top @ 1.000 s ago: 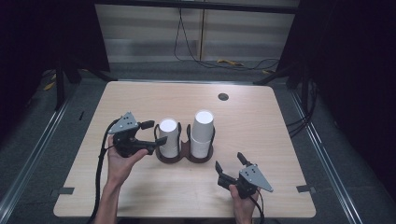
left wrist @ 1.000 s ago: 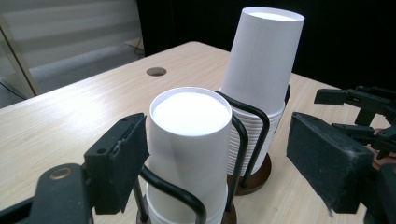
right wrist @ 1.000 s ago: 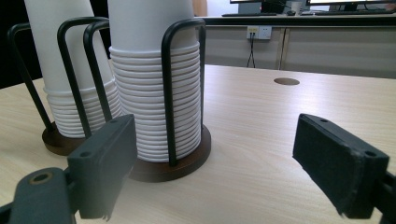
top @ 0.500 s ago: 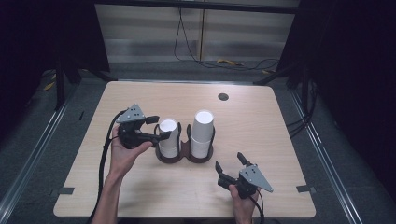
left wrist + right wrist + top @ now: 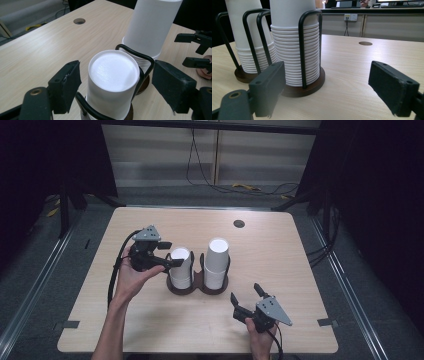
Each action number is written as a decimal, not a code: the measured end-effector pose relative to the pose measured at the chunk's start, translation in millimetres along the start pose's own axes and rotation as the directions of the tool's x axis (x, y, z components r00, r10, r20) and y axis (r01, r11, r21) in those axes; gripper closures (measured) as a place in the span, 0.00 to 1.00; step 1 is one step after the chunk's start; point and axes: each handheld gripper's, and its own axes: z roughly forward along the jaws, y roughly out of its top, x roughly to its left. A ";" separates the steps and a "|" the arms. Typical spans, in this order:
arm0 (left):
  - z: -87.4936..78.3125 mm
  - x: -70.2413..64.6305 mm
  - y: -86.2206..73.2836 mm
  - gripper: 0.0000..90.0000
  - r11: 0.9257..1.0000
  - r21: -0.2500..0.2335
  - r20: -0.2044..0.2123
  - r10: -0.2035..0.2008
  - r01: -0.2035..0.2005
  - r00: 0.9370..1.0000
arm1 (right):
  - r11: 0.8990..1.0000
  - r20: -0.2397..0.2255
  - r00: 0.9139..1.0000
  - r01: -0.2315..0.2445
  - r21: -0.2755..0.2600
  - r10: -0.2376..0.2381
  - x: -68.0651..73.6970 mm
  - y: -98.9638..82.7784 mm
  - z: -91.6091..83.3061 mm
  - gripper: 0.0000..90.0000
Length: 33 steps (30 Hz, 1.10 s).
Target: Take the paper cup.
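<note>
Two stacks of upturned white paper cups stand in a dark wire holder (image 5: 197, 287) at mid table. My left gripper (image 5: 172, 254) reaches in from the left at the top of the left stack (image 5: 181, 272). In the left gripper view, its jaws straddle the top cup (image 5: 113, 71) with a gap on each side; they have just been opening and do not press on it. The taller right stack (image 5: 216, 262) stands behind (image 5: 150, 27). My right gripper (image 5: 245, 292) rests low near the front edge, open and holding nothing, and faces the holder (image 5: 299, 88).
The wooden table (image 5: 300, 265) has a round cable hole (image 5: 239, 224) at the back. The holder's black wire loops (image 5: 303, 50) rise beside each stack. Dark floor and rails surround the table. The right gripper's jaws show at the right of the left gripper view (image 5: 197, 50).
My left gripper has moved right and slightly up, from beside the holder to the top of the left stack, which its jaws now straddle. The right gripper has stayed put.
</note>
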 end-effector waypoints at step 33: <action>34.4 4.4 12.7 0.33 0.957 0.279 0.034 0.075 -0.082 0.997 | 1.000 -0.003 1.000 0.003 0.011 -0.003 0.1 0.4 0.8 0.16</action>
